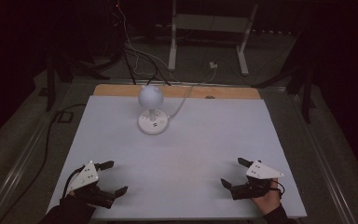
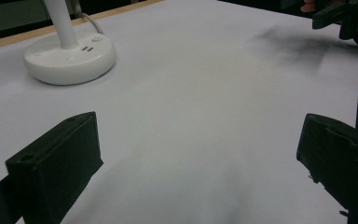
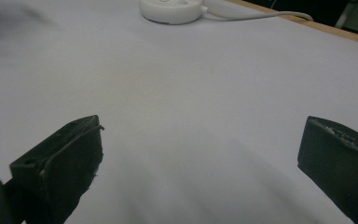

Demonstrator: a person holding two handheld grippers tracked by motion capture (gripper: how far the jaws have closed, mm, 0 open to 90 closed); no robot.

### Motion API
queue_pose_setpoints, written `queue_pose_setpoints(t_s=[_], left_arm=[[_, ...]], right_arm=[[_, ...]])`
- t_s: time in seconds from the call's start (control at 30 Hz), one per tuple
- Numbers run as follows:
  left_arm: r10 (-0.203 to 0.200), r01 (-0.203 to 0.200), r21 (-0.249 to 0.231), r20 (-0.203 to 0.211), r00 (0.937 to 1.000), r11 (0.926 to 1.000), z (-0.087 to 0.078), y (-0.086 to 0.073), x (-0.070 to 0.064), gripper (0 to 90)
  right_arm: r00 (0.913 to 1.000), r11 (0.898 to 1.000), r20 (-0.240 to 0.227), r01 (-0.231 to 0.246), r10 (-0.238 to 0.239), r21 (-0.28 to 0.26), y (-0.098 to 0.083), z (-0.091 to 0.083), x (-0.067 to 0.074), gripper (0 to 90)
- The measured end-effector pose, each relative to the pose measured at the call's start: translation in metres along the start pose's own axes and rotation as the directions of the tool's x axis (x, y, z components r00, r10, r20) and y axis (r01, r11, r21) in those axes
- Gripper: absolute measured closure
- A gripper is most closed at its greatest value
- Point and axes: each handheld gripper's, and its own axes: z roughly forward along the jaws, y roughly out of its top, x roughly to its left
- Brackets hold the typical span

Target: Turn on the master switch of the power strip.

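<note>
A white desk lamp (image 1: 152, 111) with a globe head and a round base is seen upright near the far edge of the tabletop (image 1: 205, 140), about midway along it, its white cable (image 1: 186, 95) trailing off over that edge. It has not yet been touched, so the handling (a reach, judging by the layout) appears not to have begun and all of it is left. The left gripper (image 1: 113, 177) is held near the near left corner, its jaws spread wide with nothing between them. The right gripper (image 1: 233, 171) is held near the near right corner, its jaws likewise spread and empty, well apart from the lamp.
</note>
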Motion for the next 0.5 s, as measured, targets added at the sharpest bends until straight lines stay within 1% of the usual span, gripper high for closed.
queue_pose_setpoints(t_s=[0.1,0.17,0.33,0.4,0.43,0.47,0.5], left_arm=[[0.0,0.0,0.01,0.004,1.0,1.0,0.0006,0.0001,0.0,0.2],[0.005,-0.005,0.015,0.009,0.9999,0.9999,0.0011,0.0001,-0.001,0.2],[0.009,-0.009,0.021,0.013,0.9999,0.9997,0.0019,0.0006,-0.0022,0.2],[0.009,-0.009,0.025,0.014,0.9999,0.9997,0.0023,0.0008,-0.0028,0.2],[0.019,-0.019,0.036,0.013,0.9997,0.9992,0.0033,0.002,-0.0048,0.2],[0.026,-0.026,0.038,0.015,0.9996,0.9989,0.0038,0.0028,-0.0059,0.2],[0.026,-0.027,0.042,0.019,0.9995,0.9988,0.0048,0.0036,-0.007,0.2]], right_arm=[[1.0,1.0,-0.002,0.009,-0.009,0.002,-0.0001,0.0007,0.0012,0.0],[0.9998,1.0,0.005,0.018,-0.018,-0.006,0.0006,0.0004,0.0021,0.0],[0.9997,1.0,0.017,0.016,-0.015,-0.015,0.0014,-0.0014,0.0023,0.0],[0.9998,1.0,0.017,0.007,-0.007,-0.017,0.0015,-0.0017,0.0028,0.0],[0.9999,1.0,0.014,0.002,-0.002,-0.016,0.0019,-0.0019,0.0037,0.0],[0.9999,1.0,0.012,0.0,0.0,-0.017,0.0021,-0.0021,0.0042,0.0],[0.9999,1.0,0.013,0.0,0.001,-0.018,0.0025,-0.0026,0.0049,0.0]])
